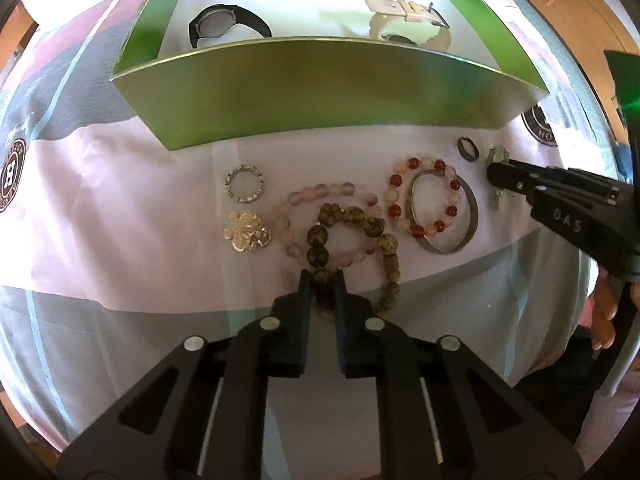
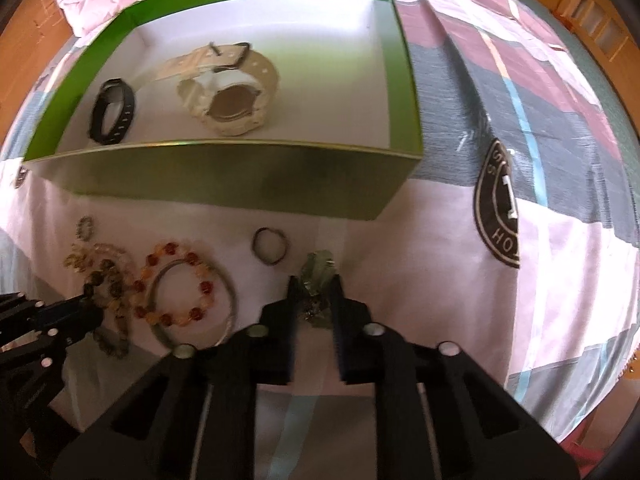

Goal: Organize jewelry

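1. Brown speckled beads – a brown bead bracelet (image 1: 352, 236) – lie at lower centre of the left wrist view, and the left gripper (image 1: 323, 280) is clamped on one of its beads, the two black fingers pressed against either side.
2. Overlapping that strand sits a pale pink bead bracelet (image 1: 320, 196), its beads translucent and round, just above the tongs.
3. To the right lies a red-and-cream bead bracelet (image 1: 424, 196), glossy, draped across a plain grey metal bangle (image 1: 460, 236).
4. Left of the beads rest a gold flower-shaped brooch (image 1: 247, 232) with a rough, glittery face and a small notched silver ring (image 1: 245, 185) above it.
5. In the right wrist view, the right gripper (image 2: 314, 284) at lower centre is shut on a pale green, irregular jewelry piece (image 2: 320, 266) – its exact form is blurred – which pokes out above the fingertips.
6. A dark thin ring (image 2: 270, 246) lies just up and left of those tongs, not touching them.
7. A green cardboard box (image 2: 240, 172) with a white floor fills the upper frame; inside are a black watch (image 2: 112, 114) at left and a cream, chunky watch (image 2: 228, 92) with a buckled strap.
8. Everything rests on a patchwork cloth (image 2: 440, 260) of pink, grey and maroon panels bearing a round dark badge.
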`<act>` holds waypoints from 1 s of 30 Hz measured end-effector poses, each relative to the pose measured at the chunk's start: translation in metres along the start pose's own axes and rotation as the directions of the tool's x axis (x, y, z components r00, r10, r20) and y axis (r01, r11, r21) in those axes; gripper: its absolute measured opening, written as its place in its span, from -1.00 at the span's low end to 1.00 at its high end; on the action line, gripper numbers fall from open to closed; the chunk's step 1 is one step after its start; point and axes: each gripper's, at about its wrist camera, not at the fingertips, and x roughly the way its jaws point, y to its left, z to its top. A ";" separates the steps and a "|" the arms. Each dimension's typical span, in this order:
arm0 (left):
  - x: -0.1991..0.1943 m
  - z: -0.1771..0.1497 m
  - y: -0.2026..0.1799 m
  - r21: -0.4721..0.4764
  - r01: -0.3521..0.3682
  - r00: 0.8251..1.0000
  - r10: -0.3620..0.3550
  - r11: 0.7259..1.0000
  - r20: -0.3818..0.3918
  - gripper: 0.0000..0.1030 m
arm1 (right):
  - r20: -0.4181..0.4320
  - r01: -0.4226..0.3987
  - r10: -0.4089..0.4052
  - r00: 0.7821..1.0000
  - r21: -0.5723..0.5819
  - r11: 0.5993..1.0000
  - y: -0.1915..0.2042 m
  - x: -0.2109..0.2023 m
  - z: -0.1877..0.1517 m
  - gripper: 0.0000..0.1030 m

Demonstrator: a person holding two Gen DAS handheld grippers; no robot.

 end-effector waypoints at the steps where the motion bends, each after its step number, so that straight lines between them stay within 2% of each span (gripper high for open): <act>1: -0.002 0.000 0.001 0.002 0.002 1.000 -0.002 1.000 -0.001 -0.79 | -0.003 -0.013 0.013 1.000 -0.002 1.000 0.002 -0.003 -0.002 -0.74; 6: -0.001 0.000 0.007 -0.011 -0.009 1.000 0.009 1.000 -0.010 -0.71 | -0.001 -0.054 0.054 0.999 0.022 0.998 -0.001 -0.014 0.000 -0.73; 8: 0.001 0.001 0.008 -0.014 -0.007 1.000 0.007 1.000 -0.013 -0.66 | -0.005 -0.060 0.061 0.998 0.066 0.996 -0.011 -0.015 0.002 -0.59; 10: 0.001 0.001 0.008 -0.009 -0.003 1.000 0.003 1.000 -0.011 -0.48 | 0.002 -0.057 0.057 0.998 0.096 0.994 -0.017 -0.018 0.002 -0.54; 13: 0.002 0.002 0.001 0.004 -0.009 1.000 0.009 1.000 -0.009 -0.32 | 0.014 -0.061 0.060 0.998 0.116 0.991 -0.020 -0.020 0.002 -0.31; 15: 0.003 0.002 0.000 0.012 -0.019 1.000 0.020 1.000 -0.008 -0.29 | 0.017 -0.065 0.063 0.998 0.108 0.992 -0.018 -0.020 0.002 -0.29; 20: 0.003 0.004 0.006 0.016 -0.034 0.999 0.034 0.999 0.007 -0.34 | 0.033 -0.016 0.015 0.999 0.052 0.999 -0.012 -0.008 0.005 -0.29; 21: 0.003 0.005 0.007 0.016 -0.043 0.999 0.043 0.999 0.011 -0.48 | 0.028 -0.013 0.012 1.000 0.049 0.999 -0.013 -0.004 0.005 -0.30; 22: 0.002 0.005 0.009 0.019 -0.057 0.998 0.057 0.998 0.016 -0.67 | 0.023 -0.016 0.014 1.000 0.050 0.999 -0.012 -0.003 0.005 -0.41; 23: 0.004 0.007 0.004 0.017 -0.055 0.998 0.055 0.998 0.016 -0.72 | 0.016 -0.019 0.018 1.000 0.042 0.999 -0.009 -0.001 0.006 -0.58; 24: 0.003 0.007 0.004 0.018 -0.050 0.999 0.050 0.999 0.015 -0.79 | 0.014 -0.016 0.015 1.000 0.029 0.999 -0.008 -0.002 0.005 -0.58; 26: 0.003 0.007 -0.001 0.022 -0.052 0.999 0.052 0.998 0.015 -0.79 | 0.024 -0.005 0.005 1.000 0.003 1.000 -0.003 -0.005 0.004 -0.70; 30: -0.001 0.007 -0.005 0.019 -0.042 0.999 0.042 0.999 0.017 -0.79 | 0.025 -0.034 0.034 0.999 -0.028 0.999 0.003 -0.011 0.000 -0.73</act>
